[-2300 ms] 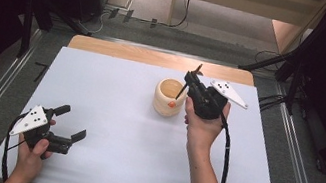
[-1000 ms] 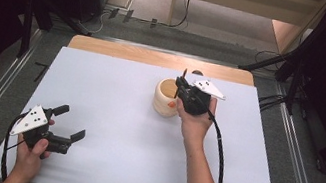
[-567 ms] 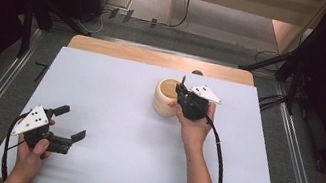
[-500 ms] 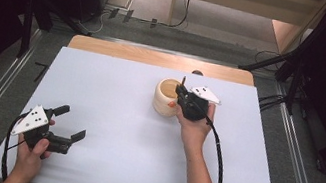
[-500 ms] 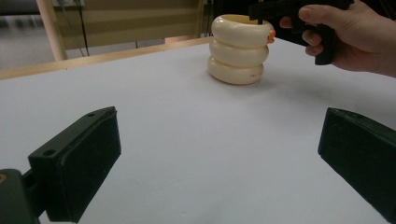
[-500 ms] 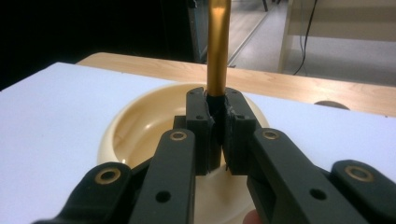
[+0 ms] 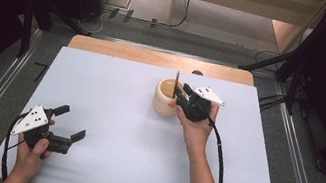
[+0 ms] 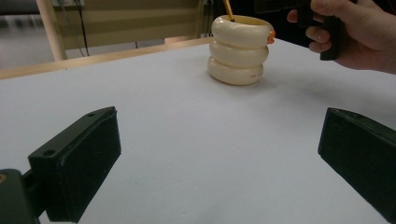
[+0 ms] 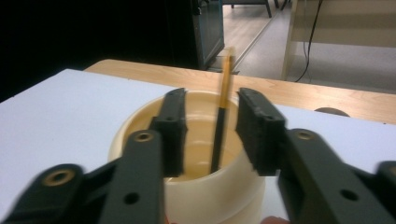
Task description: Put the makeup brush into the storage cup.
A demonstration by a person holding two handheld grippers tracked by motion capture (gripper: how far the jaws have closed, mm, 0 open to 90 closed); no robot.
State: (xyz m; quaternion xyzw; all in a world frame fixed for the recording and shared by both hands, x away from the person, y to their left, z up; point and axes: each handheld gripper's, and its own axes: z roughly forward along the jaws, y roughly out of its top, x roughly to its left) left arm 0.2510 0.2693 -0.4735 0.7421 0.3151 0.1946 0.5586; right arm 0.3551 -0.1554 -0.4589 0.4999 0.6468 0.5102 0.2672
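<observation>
The right gripper [image 9: 210,135] hovers at the cup's [image 7: 165,103] three o'clock rim, jaws apart (pencil [image 9: 223,109] standing free between them). The left gripper [image 7: 69,124], jaws wide apart, idles at seven o'clock.

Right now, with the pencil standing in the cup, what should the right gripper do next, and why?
Probably back away from the cup. The right gripper is open, its fingers apart on either side of the pencil, which seems released, its lower end inside the cup.
</observation>
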